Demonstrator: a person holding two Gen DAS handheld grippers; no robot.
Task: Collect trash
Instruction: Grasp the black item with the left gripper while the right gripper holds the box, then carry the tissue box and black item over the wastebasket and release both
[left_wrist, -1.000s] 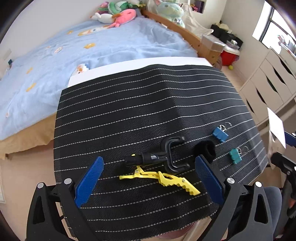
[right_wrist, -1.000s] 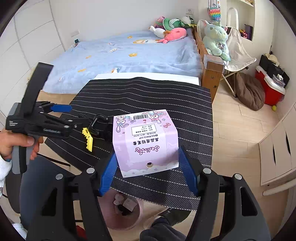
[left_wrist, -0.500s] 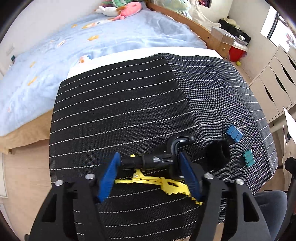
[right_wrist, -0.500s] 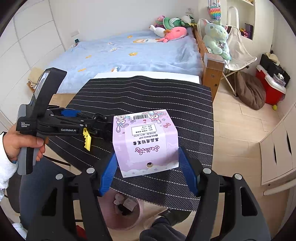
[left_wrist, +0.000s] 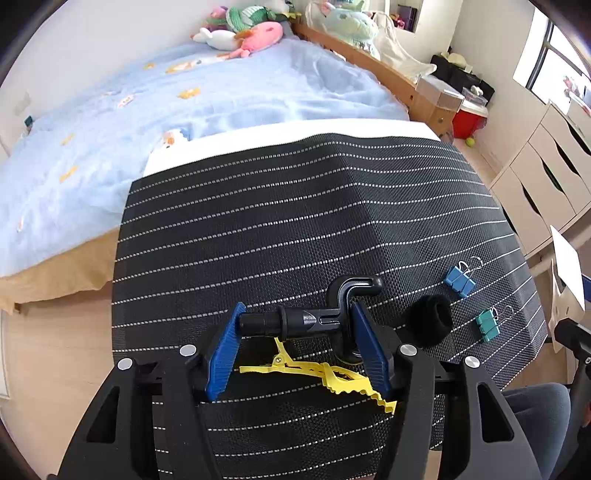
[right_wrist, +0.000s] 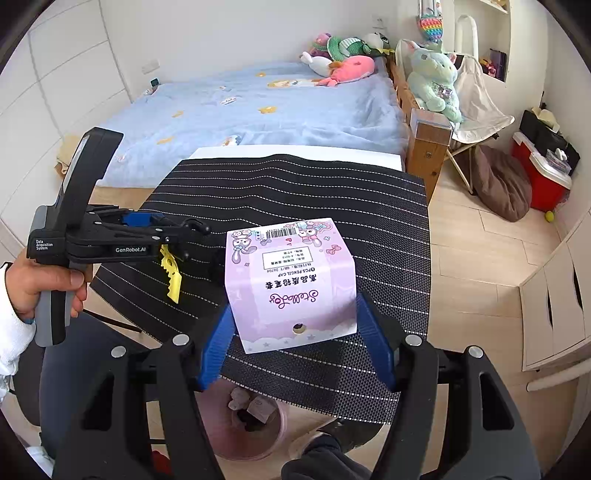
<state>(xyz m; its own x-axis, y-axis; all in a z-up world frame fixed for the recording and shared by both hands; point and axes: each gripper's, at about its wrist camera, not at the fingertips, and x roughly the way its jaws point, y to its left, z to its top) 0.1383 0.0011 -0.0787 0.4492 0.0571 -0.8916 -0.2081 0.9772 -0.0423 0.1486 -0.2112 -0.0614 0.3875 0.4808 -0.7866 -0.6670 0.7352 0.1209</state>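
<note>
My left gripper (left_wrist: 297, 314) is shut on a black plastic forked bracket (left_wrist: 306, 319), one blue pad on its rod end and the other at its fork, just above the striped black mat (left_wrist: 295, 214). A yellow toothed clip (left_wrist: 321, 373) lies right under it. In the right wrist view the left gripper (right_wrist: 181, 240) appears at the left, held by a hand. My right gripper (right_wrist: 295, 306) is shut on a pink printed paper package (right_wrist: 291, 280), held above the mat's near edge. A pink bin (right_wrist: 282, 421) holding some scraps stands on the floor below it.
A black round band (left_wrist: 430, 321), a blue binder clip (left_wrist: 459, 280) and a teal binder clip (left_wrist: 487, 325) lie on the mat's right side. A blue bed (left_wrist: 184, 110) with plush toys lies beyond the table. White drawers (left_wrist: 546, 177) stand at the right.
The left gripper came down over the black bracket and closed from wide open onto it. The right gripper and its pink package stayed still.
</note>
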